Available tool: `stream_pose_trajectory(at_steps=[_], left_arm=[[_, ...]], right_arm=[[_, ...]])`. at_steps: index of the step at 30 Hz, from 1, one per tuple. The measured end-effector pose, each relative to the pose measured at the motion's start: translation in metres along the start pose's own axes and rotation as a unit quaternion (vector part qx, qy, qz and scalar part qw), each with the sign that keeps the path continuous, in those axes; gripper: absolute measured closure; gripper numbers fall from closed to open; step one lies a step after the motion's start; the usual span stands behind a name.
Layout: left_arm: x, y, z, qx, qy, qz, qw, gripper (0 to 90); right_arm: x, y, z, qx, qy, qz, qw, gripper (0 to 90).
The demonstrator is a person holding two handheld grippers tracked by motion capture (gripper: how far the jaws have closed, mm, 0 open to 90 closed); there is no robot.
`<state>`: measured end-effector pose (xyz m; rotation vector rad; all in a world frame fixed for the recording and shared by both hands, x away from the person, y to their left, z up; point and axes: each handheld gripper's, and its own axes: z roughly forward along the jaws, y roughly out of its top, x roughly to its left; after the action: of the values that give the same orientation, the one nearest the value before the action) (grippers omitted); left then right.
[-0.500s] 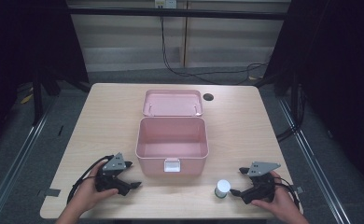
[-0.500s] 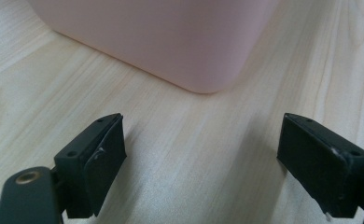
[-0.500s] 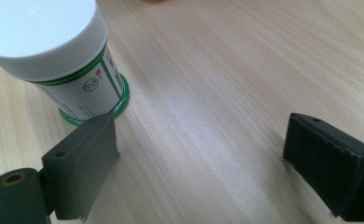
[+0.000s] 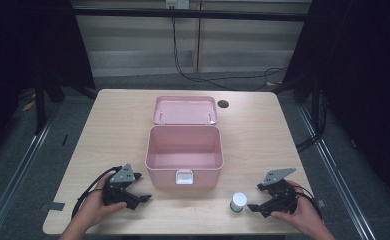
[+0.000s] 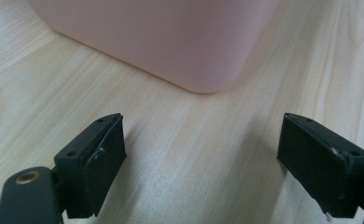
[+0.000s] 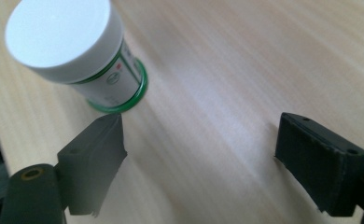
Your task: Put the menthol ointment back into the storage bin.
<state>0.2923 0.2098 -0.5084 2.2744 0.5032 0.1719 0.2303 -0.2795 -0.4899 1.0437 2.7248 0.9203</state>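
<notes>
- Stood upright near the front edge of the tabletop [image 4: 108, 115], right of centre: a small white-capped jar [image 4: 238, 202] with a green band at its base, just off the front right corner of the pink box [image 4: 184, 156].
- Lay just beside the jar, on its right: the right gripper [image 4: 257, 207], jaws spread wide and empty, jar not yet between them; probably lined up for a grasp.
- Sat mid-table with lid thrown back toward the far edge, hollow bare; likely left open to take the jar.
- Rested near the front left corner: the left gripper [image 4: 142, 188], jaws apart, holding nothing, aimed at the box's near corner, perhaps to steady it.
</notes>
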Motion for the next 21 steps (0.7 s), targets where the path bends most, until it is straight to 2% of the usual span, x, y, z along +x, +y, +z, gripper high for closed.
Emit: stream_pose_trajectory(at_steps=[2, 5, 7, 9, 11, 13, 14, 16, 17, 18, 21], left_arm=[[0.000, 0.000, 0.000, -0.001, -0.001, 0.000, 1.0000, 14.5], [0.000, 0.000, 0.000, -0.001, 0.000, -0.001, 1.0000, 14.5], [0.000, 0.000, 0.000, -0.002, 0.000, -0.001, 1.0000, 14.5], [0.000, 0.000, 0.000, -0.002, 0.000, -0.001, 1.0000, 14.5], [0.000, 0.000, 0.000, -0.001, 0.000, -0.001, 1.0000, 14.5], [0.000, 0.000, 0.000, -0.003, 0.001, -0.002, 1.0000, 14.5], [0.000, 0.000, 0.000, -0.002, 0.001, -0.001, 1.0000, 14.5], [0.000, 0.000, 0.000, -0.003, 0.001, -0.002, 1.0000, 14.5], [0.000, 0.000, 0.000, -0.002, 0.001, -0.001, 1.0000, 14.5], [0.000, 0.000, 0.000, -0.002, 0.001, -0.001, 1.0000, 14.5], [0.000, 0.000, 0.000, -0.002, 0.001, -0.001, 1.0000, 14.5]], right_arm=[[0.002, 0.005, -0.002, 0.029, -0.001, -0.010, 0.9995, 16.4], [0.009, 0.013, -0.003, 0.071, 0.007, -0.028, 0.9971, 18.1], [0.013, 0.019, -0.003, 0.094, 0.011, -0.040, 0.9947, 18.9], [0.017, 0.026, -0.005, 0.112, 0.014, -0.054, 0.9921, 23.7], [0.021, 0.034, -0.007, 0.127, 0.013, -0.069, 0.9894, 26.3], [0.022, 0.039, -0.007, 0.132, 0.014, -0.074, 0.9884, 27.7], [0.025, 0.046, -0.008, 0.141, 0.023, -0.080, 0.9866, 28.4], [0.026, 0.049, -0.008, 0.146, 0.025, -0.080, 0.9857, 28.8], [0.027, 0.052, -0.007, 0.153, 0.024, -0.088, 0.9840, 29.1], [0.030, 0.057, -0.006, 0.166, 0.023, -0.098, 0.9809, 29.8], [0.034, 0.063, -0.004, 0.175, 0.025, -0.109, 0.9782, 31.2]])
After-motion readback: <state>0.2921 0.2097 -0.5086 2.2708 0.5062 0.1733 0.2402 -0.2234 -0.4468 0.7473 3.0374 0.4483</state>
